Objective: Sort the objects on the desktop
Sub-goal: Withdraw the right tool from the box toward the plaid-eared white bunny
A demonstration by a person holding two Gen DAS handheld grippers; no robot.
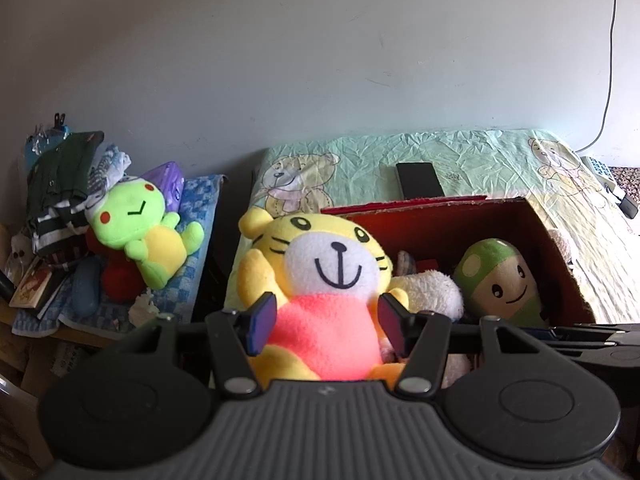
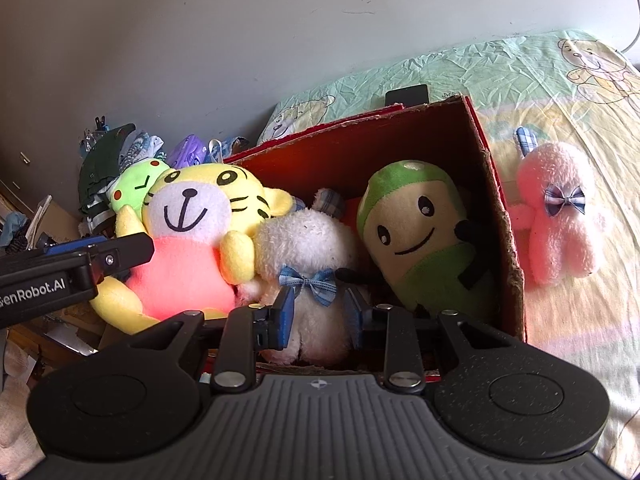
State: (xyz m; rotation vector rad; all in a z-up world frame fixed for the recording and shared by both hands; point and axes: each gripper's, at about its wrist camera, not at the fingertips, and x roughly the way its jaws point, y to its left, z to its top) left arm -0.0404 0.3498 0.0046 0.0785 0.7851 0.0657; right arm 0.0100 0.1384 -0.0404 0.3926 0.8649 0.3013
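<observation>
Yellow tiger plush [image 1: 320,280], pink belly, white smiling muzzle, frame centre at red box [image 1: 560,248] left edge; left tongs [image 1: 324,322] clenched on belly. Right tongs [image 2: 320,316] grasping white plush [image 2: 308,248] with blue bow.

My feeds were bright with daylight coming from the right. The bedsheet [image 2: 568,312] was washed out to a pale glare on its right side, and the pink plush [image 2: 560,220] beside it was nearly overexposed. The inside of the red box [image 2: 360,152] sat in shadow, with a warm red glow on its back wall. The tiger plush [image 1: 328,280] looked saturated but sharp. Both fisheye views bent the wall [image 1: 280,60] and darkened into black corners; the cluttered left edge was dimmer and soft.
</observation>
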